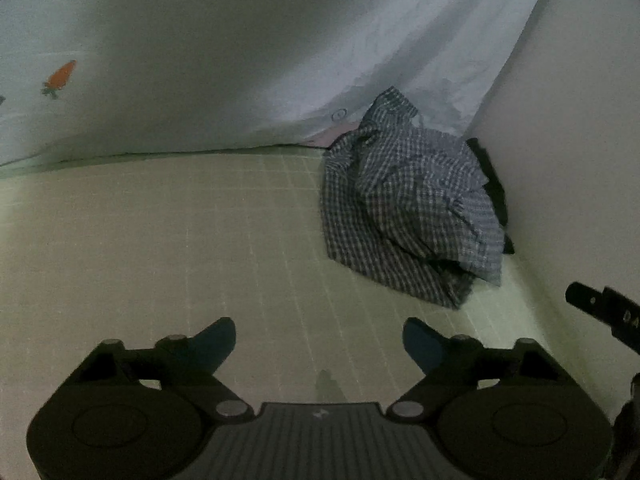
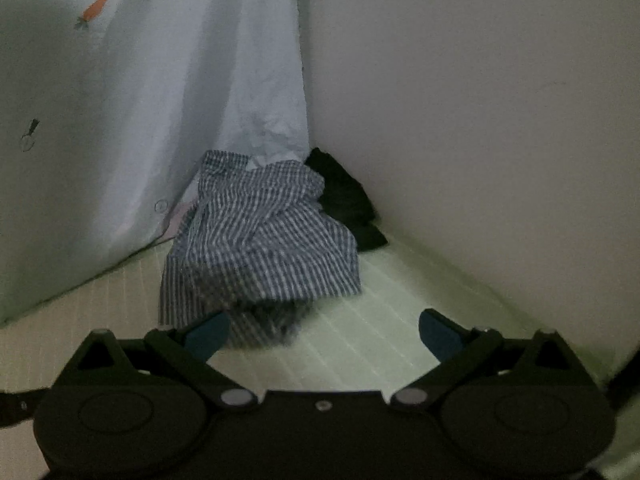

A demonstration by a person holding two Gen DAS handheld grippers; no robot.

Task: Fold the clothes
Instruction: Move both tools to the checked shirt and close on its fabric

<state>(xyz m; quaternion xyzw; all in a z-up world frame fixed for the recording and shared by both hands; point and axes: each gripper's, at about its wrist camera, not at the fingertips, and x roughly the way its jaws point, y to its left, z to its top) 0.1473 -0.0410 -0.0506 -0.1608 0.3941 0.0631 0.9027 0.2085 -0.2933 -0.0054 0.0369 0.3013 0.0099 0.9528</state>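
While both sets of jaws were held wide and empty, the shirt (image 2: 260,240) was judged light, limp; its collar (image 1: 394,106) was favoured for gripping.

Crumpled checked shirt (image 2: 260,236) beyond open right gripper (image 2: 322,334)

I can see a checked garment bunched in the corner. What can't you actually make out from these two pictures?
- Checked garment: crumpled, so its type is unclear in both views.
- Dark item: mostly hidden behind the checked garment, between it and the wall.
- Right claw: the left wrist view cuts it off at the right edge.
- Small prints on the hanging sheet: too small and dim.
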